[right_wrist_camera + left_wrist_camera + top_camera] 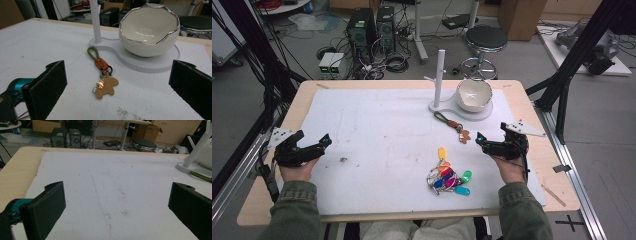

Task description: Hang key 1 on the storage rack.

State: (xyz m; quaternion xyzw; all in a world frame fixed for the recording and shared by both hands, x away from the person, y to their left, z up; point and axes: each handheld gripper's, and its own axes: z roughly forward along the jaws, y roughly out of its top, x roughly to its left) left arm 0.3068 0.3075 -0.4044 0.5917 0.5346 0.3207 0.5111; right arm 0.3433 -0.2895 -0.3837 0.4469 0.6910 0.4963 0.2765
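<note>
A keychain (455, 125) with a green loop, orange band and tan charm lies on the white mat, just in front of a white egg-shaped bowl (473, 94). In the right gripper view the keychain (103, 75) lies ahead, between the wide-apart jaws. My right gripper (480, 140) is open, a short way right of the keychain. A bunch of coloured key tags (449, 177) lies near the mat's front. My left gripper (323, 142) is open at the table's left, over bare mat (112, 195).
The bowl sits on a white base (477, 112) with an upright white post (440, 75). The white mat (377, 140) covers most of the wooden table (262, 200). A stool (484, 42), computer towers (369, 30) and cables stand on the floor behind.
</note>
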